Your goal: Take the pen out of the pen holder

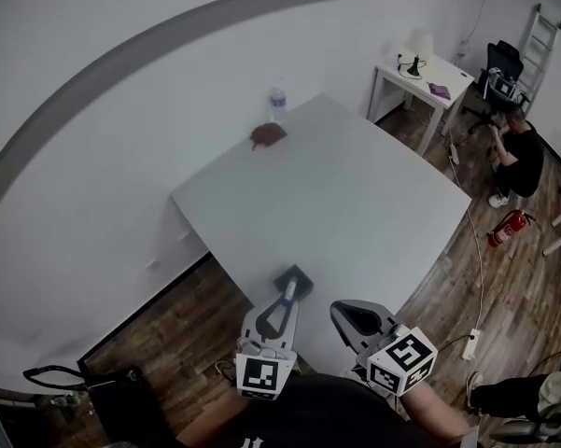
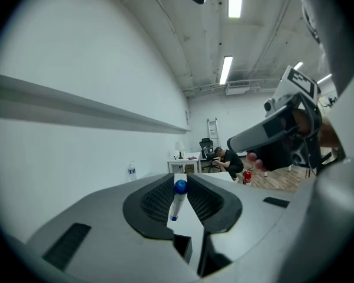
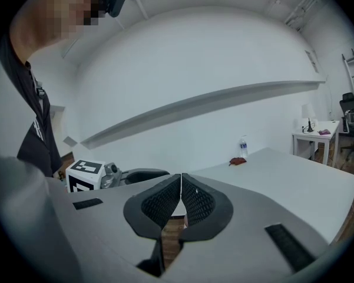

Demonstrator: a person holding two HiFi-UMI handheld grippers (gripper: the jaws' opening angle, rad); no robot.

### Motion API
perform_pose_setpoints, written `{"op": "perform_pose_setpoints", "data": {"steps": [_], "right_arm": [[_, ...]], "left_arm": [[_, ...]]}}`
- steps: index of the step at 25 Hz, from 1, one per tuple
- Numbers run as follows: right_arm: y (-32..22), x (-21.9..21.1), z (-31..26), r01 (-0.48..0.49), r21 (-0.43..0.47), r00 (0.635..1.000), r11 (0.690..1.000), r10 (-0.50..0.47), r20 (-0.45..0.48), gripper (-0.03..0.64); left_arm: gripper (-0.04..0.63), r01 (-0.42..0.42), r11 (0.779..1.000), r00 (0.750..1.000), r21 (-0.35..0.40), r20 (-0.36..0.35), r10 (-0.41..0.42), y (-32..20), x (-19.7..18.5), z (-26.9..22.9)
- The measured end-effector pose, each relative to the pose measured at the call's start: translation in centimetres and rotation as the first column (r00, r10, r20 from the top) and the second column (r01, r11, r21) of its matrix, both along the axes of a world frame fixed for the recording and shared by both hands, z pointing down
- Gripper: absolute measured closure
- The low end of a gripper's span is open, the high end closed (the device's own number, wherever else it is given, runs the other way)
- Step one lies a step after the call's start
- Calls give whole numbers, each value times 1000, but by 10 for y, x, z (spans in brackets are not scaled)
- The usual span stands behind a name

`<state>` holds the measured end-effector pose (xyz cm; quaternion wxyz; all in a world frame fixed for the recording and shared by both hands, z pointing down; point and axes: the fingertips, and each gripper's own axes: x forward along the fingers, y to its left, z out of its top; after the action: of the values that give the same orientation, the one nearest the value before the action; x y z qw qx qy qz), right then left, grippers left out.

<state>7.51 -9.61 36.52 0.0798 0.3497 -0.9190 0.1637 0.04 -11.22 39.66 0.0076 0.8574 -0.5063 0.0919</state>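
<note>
A white pen with a blue cap [image 2: 178,200] stands nearly upright between the jaws of my left gripper [image 2: 179,181], which is shut on it. Its lower end hangs free over the white table [image 2: 185,226]. In the head view the left gripper [image 1: 287,297] hovers by the dark square pen holder [image 1: 300,279], which sits near the table's front corner. My right gripper [image 1: 345,311] floats just right of it, its jaws shut with nothing in them; its pads meet in the right gripper view [image 3: 181,180]. The holder does not appear in either gripper view.
On the white table [image 1: 355,203], a water bottle [image 1: 276,101] and a small brown object [image 1: 267,135] lie at the far corner. Beyond stand a small desk with a lamp [image 1: 420,75], a crouching person [image 1: 520,152] and a fire extinguisher [image 1: 509,227]. A wood floor surrounds the table.
</note>
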Motion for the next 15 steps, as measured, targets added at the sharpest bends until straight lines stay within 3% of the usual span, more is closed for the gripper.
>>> {"op": "perform_pose_setpoints", "data": {"steps": [4, 15], "right_arm": [[-2, -3, -5, 11, 25, 1000, 1000, -11, 6, 601], [1, -8, -16, 29, 74, 1000, 997, -28, -10, 603]], "left_arm": [[529, 6, 1000, 1000, 27, 13, -6, 3, -2, -13], [529, 8, 998, 999, 61, -43, -6, 8, -3, -38]]}}
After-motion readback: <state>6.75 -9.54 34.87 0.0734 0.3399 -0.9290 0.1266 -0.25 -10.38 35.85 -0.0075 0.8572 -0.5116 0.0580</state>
